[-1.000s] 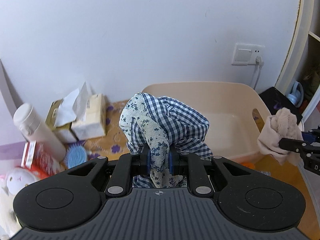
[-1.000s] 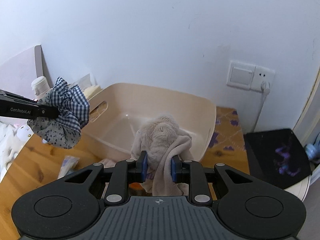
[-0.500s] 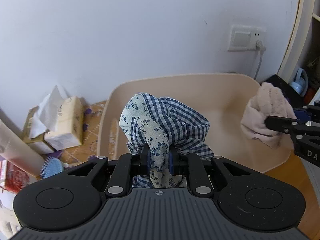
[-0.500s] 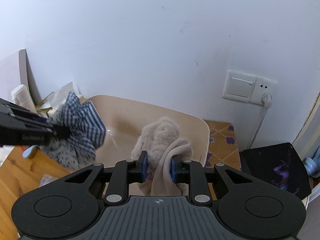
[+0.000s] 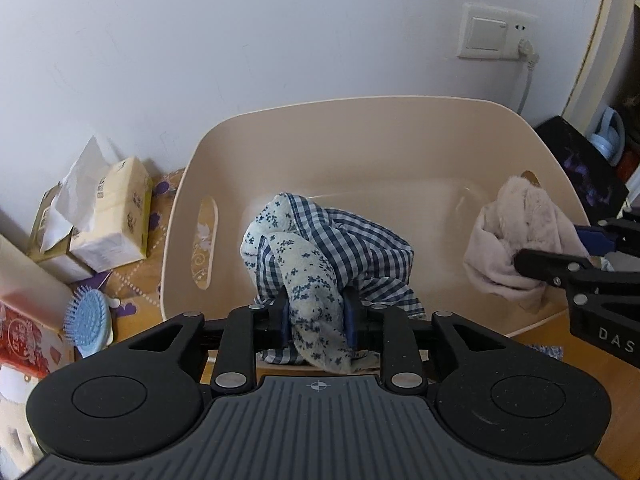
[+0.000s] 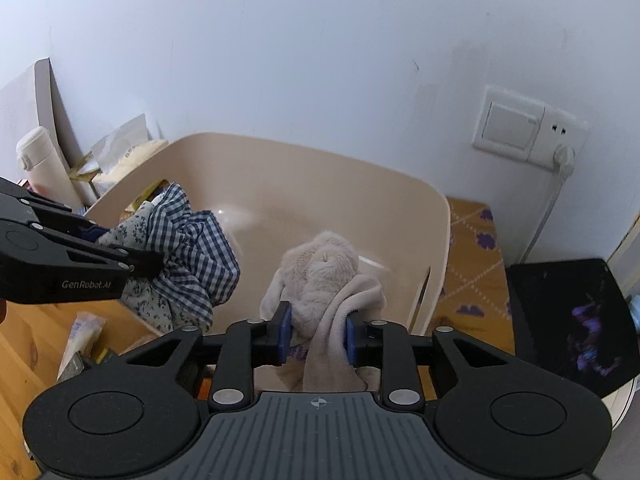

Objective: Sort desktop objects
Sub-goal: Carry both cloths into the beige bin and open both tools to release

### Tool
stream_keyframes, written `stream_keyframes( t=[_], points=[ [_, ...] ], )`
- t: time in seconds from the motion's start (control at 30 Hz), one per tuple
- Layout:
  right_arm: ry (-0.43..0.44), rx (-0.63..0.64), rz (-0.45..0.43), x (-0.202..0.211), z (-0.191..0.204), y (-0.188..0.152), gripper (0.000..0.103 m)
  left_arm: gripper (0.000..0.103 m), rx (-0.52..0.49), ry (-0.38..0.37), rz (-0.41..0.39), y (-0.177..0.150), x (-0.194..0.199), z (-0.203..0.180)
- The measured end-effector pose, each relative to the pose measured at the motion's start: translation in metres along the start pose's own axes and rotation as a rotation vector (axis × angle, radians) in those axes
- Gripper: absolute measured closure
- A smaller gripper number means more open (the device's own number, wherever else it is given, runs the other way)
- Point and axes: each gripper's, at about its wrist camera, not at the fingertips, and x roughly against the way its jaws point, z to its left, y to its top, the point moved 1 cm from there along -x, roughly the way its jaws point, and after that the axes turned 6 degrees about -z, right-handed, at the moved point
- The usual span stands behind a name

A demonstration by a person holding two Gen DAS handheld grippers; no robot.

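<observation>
Over a beige plastic tub [image 5: 420, 140] on the wooden table [image 6: 24, 344], two grippers hang tilted steeply downward. The left gripper [image 5: 316, 314] has a blue checked and floral cloth [image 5: 320, 248] between its fingers, which are opening but still touch the fabric. The right gripper [image 6: 316, 334], just beside it, is likewise opening around a fluffy beige towel [image 6: 320, 272]. Both bundles hang inside the tub's walls, so letting the fingers part fully before lifting away should drop them cleanly. A tissue pack [image 5: 116, 208] and blue hairbrush [image 5: 88, 316] lie outside the tub.
</observation>
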Motion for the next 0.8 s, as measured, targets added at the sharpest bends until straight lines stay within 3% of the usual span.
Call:
stream_keyframes(
  t=[0.1,0.17,0.23,0.37,0.43,0.53,0.8],
  points=[
    [-0.009,-0.012,-0.002,0.004,-0.002,-0.003,0.059,0.053,-0.001,0.014,-0.002,-0.001,0.004,0.002],
    [-0.02,-0.012,-0.008,0.009,-0.004,-0.005,0.057,0.048,-0.001,0.018,-0.016,0.0,0.01,0.004],
    [-0.025,-0.029,-0.027,0.015,-0.006,-0.007,0.041,0.041,0.007,0.02,-0.027,0.0,0.016,0.006],
    [-0.018,-0.107,-0.064,0.029,-0.012,-0.007,0.036,0.036,0.014,0.033,-0.058,0.0,0.031,0.009],
    [-0.043,-0.117,-0.08,0.037,-0.012,-0.007,0.023,0.031,0.011,0.035,-0.069,0.001,0.039,0.009],
    [-0.048,-0.122,-0.093,0.048,-0.009,-0.008,0.014,0.031,0.006,0.046,-0.084,-0.002,0.05,0.011],
    [-0.072,-0.127,-0.119,0.08,0.001,-0.016,0.001,0.031,0.01,0.062,-0.1,-0.017,0.08,0.03]
  ],
)
